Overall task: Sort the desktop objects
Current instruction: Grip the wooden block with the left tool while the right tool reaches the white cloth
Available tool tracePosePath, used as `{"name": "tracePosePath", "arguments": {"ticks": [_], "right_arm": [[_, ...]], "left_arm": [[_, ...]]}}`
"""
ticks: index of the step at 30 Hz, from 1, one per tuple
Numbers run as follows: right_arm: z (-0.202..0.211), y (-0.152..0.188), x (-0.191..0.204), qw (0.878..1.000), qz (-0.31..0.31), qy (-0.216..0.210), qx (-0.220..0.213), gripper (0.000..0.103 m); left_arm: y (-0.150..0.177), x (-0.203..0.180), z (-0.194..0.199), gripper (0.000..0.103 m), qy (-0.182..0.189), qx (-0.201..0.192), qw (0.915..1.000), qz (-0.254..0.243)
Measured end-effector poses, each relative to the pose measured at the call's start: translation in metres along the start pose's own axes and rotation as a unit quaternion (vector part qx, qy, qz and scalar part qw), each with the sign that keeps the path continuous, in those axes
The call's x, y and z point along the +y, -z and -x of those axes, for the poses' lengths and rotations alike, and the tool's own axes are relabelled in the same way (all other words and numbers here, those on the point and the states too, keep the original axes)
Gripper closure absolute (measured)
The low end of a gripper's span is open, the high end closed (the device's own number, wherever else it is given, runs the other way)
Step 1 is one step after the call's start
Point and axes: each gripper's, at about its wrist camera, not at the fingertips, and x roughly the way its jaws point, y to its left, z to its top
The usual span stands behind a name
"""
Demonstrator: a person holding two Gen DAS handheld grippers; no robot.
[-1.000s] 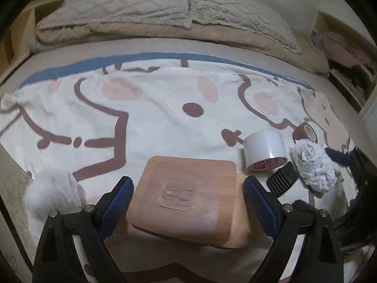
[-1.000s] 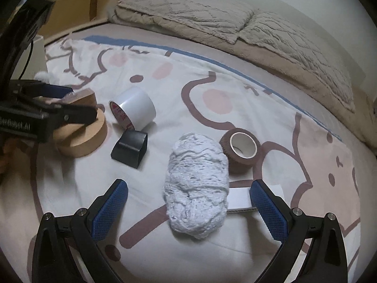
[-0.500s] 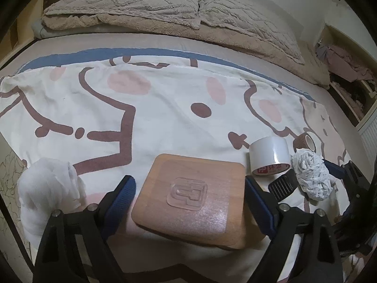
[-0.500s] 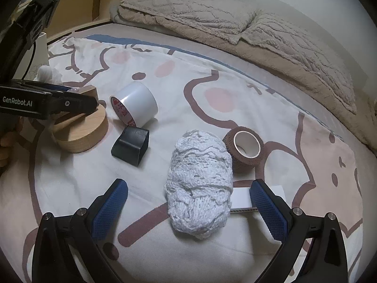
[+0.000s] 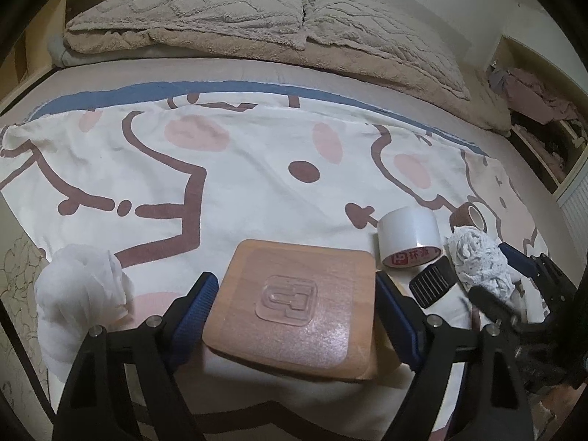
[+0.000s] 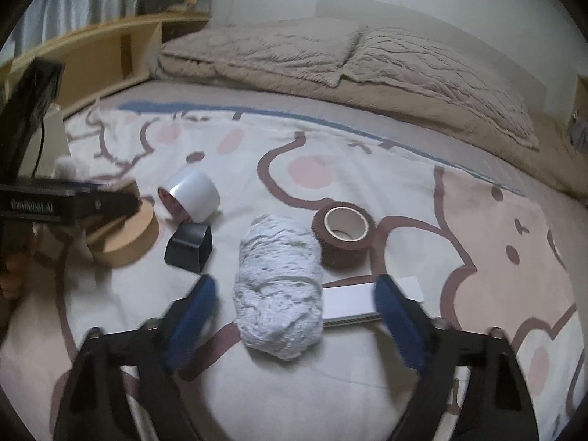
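left gripper [image 5: 294, 305]: jaws closing beside wooden block [image 5: 294, 305] (stiff; grip flat sides) | right gripper [image 6: 294, 308]: jaws closing, not yet touching yarn ball [image 6: 279, 286] (soft, light; grip mid-body)

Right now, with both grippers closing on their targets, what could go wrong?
The left gripper is closing around the wooden block, which lies on soft bedding and could tilt or slip. The right gripper is closing around the white knitted bundle; its far finger sits over the white box and may snag it.
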Motion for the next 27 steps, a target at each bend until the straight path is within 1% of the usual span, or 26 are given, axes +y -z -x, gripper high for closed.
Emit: {"name": "tracePosePath", "arguments": {"ticks": [1,3,7,9,13,15,19,23,27], "right_arm": [[0.001,0.000,0.001,1.000,0.000,-0.005,-0.002,0.035],[0.004,0.002,0.008,1.000,0.010,-0.017,-0.004,0.053],[0.007,0.003,0.019,0.999,0.032,-0.021,-0.006,0.060],[0.012,0.004,0.017,0.999,0.028,-0.026,-0.011,0.068],[0.021,0.010,0.019,0.998,0.018,-0.053,-0.002,0.068],[0.026,0.012,0.022,0.998,0.020,-0.057,-0.004,0.072],[0.039,0.018,0.020,0.997,0.004,-0.073,-0.001,0.075],[0.049,0.024,0.018,0.996,-0.009,-0.085,0.001,0.078],[0.060,0.028,0.018,0.994,-0.014,-0.104,0.008,0.080]], "left_arm": [[0.000,-0.002,0.000,0.019,-0.001,0.000,1.0000,-0.002],[0.001,-0.005,0.002,0.019,-0.003,-0.001,1.0000,-0.007],[0.007,-0.011,0.010,0.019,-0.007,-0.005,0.9998,-0.020],[0.011,-0.014,0.015,0.019,-0.008,-0.006,0.9996,-0.025],[0.025,-0.023,0.026,0.019,-0.011,-0.004,0.9993,-0.035],[0.030,-0.030,0.029,0.019,-0.013,-0.002,0.9990,-0.041],[0.038,-0.043,0.038,0.019,-0.013,-0.001,0.9983,-0.056],[0.046,-0.055,0.050,0.019,-0.021,-0.014,0.9971,-0.071],[0.052,-0.064,0.055,0.019,-0.017,-0.003,0.9960,-0.087]]}}
